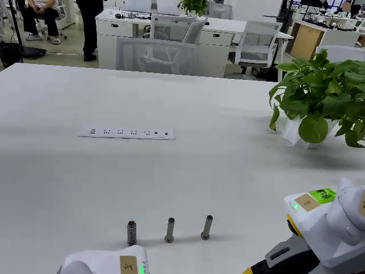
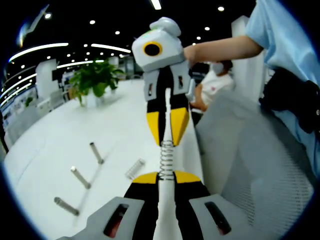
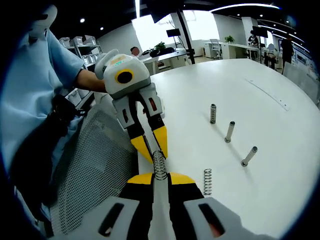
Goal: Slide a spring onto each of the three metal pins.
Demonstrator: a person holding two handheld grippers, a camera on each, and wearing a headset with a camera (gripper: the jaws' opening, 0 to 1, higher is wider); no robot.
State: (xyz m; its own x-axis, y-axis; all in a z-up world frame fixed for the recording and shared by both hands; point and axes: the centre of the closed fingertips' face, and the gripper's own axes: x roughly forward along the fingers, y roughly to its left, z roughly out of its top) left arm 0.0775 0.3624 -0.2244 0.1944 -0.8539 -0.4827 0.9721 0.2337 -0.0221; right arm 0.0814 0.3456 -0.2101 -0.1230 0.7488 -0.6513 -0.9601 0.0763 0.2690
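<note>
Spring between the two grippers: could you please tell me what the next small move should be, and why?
Probably the left gripper should let go, so the right gripper can carry the spring to the middle pin. Both pinch it; the left pin already wears one, while the middle one and the right pin stand bare.

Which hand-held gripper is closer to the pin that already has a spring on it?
Left. The left hand-held gripper sits just this side of that pin; the right hand-held gripper is off past the two bare pins.
</note>
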